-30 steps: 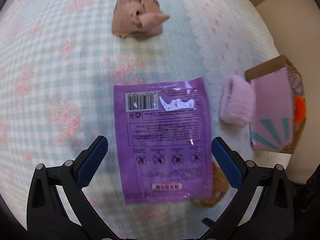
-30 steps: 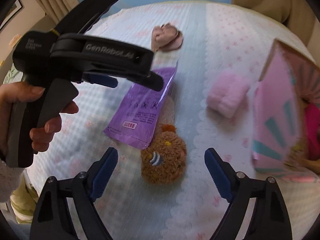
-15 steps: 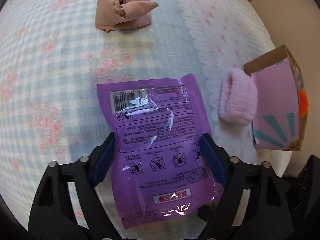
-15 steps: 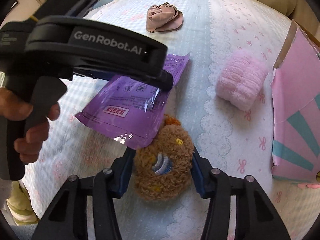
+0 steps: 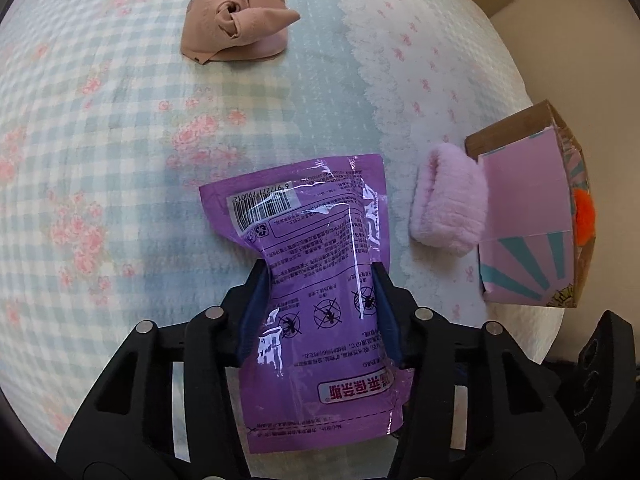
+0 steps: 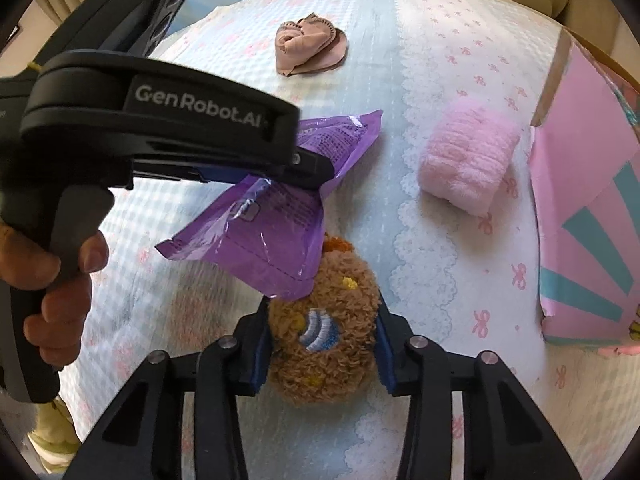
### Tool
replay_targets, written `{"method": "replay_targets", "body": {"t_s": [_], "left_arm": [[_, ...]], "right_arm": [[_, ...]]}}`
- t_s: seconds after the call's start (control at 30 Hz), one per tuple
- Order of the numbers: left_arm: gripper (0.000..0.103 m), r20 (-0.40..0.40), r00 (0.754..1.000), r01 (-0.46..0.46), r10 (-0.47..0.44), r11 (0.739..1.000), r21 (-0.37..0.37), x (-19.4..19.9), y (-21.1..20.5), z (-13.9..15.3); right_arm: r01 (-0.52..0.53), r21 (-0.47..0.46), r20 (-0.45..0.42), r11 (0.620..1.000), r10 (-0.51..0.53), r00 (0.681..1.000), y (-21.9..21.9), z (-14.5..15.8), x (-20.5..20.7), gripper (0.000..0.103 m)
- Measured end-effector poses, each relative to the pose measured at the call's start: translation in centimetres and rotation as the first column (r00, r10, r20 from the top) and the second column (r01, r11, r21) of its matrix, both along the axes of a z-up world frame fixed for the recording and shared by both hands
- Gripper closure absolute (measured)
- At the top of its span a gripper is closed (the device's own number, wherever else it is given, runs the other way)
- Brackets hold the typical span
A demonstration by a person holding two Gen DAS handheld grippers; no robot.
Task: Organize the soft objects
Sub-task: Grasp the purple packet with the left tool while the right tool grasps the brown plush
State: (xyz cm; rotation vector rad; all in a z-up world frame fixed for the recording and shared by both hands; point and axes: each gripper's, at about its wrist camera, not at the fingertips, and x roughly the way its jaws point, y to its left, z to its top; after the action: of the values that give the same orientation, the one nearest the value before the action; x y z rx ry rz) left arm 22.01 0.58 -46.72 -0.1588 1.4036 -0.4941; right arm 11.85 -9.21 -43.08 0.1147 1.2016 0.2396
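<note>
Left gripper (image 5: pixel 320 300): clamps a glossy, crinkled purple pouch (image 5: pixel 316 280) above the quilted bedspread (image 5: pixel 120 140).
Right gripper (image 6: pixel 322 336): squeezes a fuzzy brown plush (image 6: pixel 324 332).
Nearby: fluffy pink roll (image 6: pixel 466 164) beside a cardboard box (image 6: pixel 584 220).

Bright, soft daylight is filling both views, and colours are reading clearly. White glare is streaking across the glossy purple pouch (image 5: pixel 316 280), washing out parts of its print. A faint, soft-edged shadow is lying on the checked bedspread (image 5: pixel 100 140) left of the pouch. Fisheye distortion is bulging the bed into a dome, and dark vignetting is cutting off the corners. In the right wrist view the bedspread near the lower left is smearing slightly, while the brown plush toy (image 6: pixel 324 332) is staying sharp.
</note>
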Motion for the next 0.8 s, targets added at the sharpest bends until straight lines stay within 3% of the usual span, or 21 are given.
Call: {"method": "replay_targets", "body": {"t_s": [0.2,0.47,0.67,0.8], "left_arm": [[0.060,0.019,1.000,-0.014,0.014,1.000,-0.015,0.0,0.8,1.6],[0.060,0.079,0.996,-0.043,0.044,0.999,-0.023,0.3,2.2,6.4],[0.060,0.141,0.988,-0.065,0.070,0.997,-0.041,-0.5,3.6,13.1],[0.060,0.198,0.976,-0.078,0.086,0.996,-0.049,-1.2,3.6,18.9]], "right_arm": [[0.031,0.007,0.025,1.000,-0.031,0.999,-1.0,0.9,-0.4,0.068],[0.076,0.002,0.060,0.997,-0.076,0.995,-1.6,3.9,-0.8,0.068],[0.097,-0.020,0.113,0.995,-0.095,0.989,-2.0,8.9,-1.4,0.068],[0.122,-0.022,0.169,0.992,-0.116,0.979,-3.0,14.1,-2.1,0.068]]}}
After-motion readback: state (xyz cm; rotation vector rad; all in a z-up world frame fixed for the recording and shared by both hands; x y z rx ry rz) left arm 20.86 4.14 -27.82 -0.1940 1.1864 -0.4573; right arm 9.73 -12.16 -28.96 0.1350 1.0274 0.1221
